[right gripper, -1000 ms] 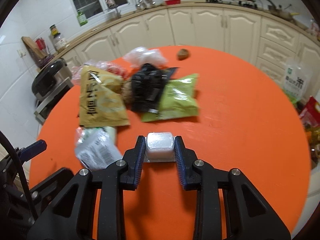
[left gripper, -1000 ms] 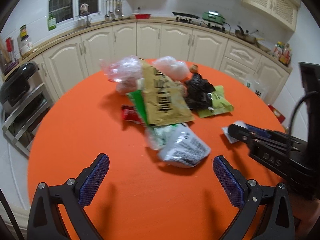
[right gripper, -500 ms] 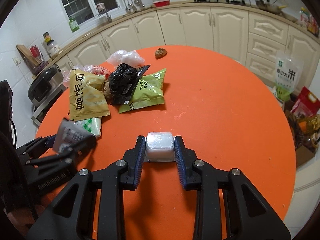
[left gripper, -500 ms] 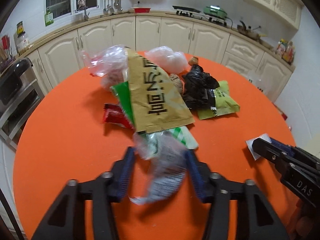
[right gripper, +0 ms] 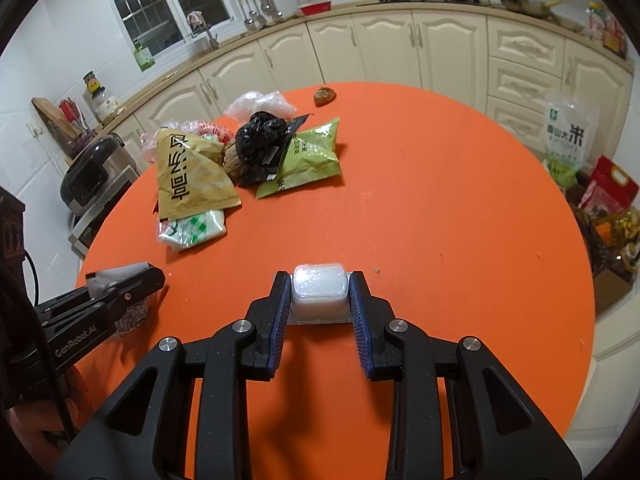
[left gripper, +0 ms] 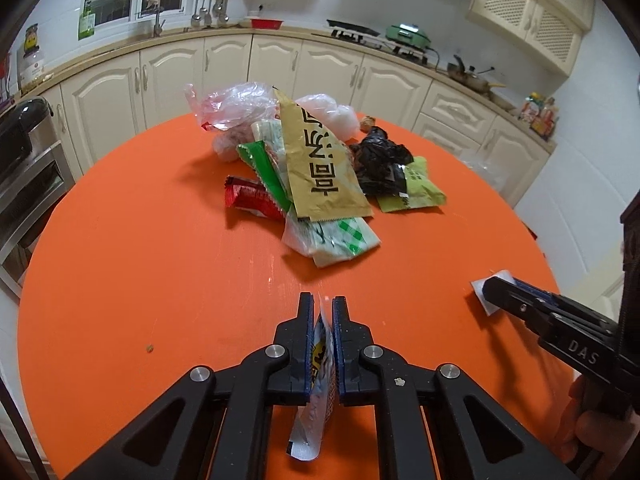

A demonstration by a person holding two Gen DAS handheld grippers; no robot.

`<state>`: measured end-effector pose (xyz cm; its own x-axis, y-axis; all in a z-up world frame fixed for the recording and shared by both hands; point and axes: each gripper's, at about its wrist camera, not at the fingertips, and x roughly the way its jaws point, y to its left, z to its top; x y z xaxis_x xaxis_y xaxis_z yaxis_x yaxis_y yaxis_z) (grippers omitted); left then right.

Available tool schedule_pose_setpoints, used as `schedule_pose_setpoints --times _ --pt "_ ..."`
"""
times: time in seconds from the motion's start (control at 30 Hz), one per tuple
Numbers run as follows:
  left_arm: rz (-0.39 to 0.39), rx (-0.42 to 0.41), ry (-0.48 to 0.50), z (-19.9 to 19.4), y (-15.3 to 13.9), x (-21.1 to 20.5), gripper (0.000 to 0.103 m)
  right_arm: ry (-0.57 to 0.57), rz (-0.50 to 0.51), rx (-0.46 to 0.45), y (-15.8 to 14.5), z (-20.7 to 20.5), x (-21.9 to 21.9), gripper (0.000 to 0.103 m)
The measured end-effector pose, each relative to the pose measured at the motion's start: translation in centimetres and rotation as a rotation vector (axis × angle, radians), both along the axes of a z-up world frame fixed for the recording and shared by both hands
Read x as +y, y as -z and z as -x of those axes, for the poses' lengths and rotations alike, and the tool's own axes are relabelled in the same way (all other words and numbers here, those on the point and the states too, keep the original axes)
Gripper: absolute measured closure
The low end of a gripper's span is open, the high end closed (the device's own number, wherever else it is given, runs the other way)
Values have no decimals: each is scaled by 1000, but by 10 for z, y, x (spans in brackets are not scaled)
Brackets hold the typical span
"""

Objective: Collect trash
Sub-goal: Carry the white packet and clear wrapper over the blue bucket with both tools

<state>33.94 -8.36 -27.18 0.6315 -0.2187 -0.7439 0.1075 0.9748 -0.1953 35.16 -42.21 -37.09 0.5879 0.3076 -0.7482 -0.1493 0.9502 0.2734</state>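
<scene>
**Both claws loaded, pile sits at the far side of the bench**

The left claw [left gripper: 322,308] is clamped tight on a crumpled silver wrapper [left gripper: 316,392], which hangs down between the fingers with a bit of yellow print I can't read. The right claw [right gripper: 320,286] is squeezed on a small white blister pack [right gripper: 319,286], held right at the fingertips above the orange bench [right gripper: 440,220].

The rest of the trash is well ahead of both claws: a tan bag [left gripper: 324,168] with big dark characters, a green snack bag [left gripper: 414,192] under a black plastic bag [left gripper: 380,160], a red wrapper [left gripper: 250,200], and a white-and-green packet [left gripper: 340,240] nearest.

Readable text: "DAS" on the right claw's body, "GenRobot.AI" on the left one's.
</scene>
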Motion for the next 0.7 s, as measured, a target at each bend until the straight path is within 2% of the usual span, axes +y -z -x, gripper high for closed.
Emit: schedule_pose_setpoints --times 0.37,0.7 --pt "20 -68 34 43 -7 10 99 24 -27 -15 -10 33 1 76" --pt "1 -191 105 71 -43 -15 99 46 -38 -88 -43 57 -10 76"
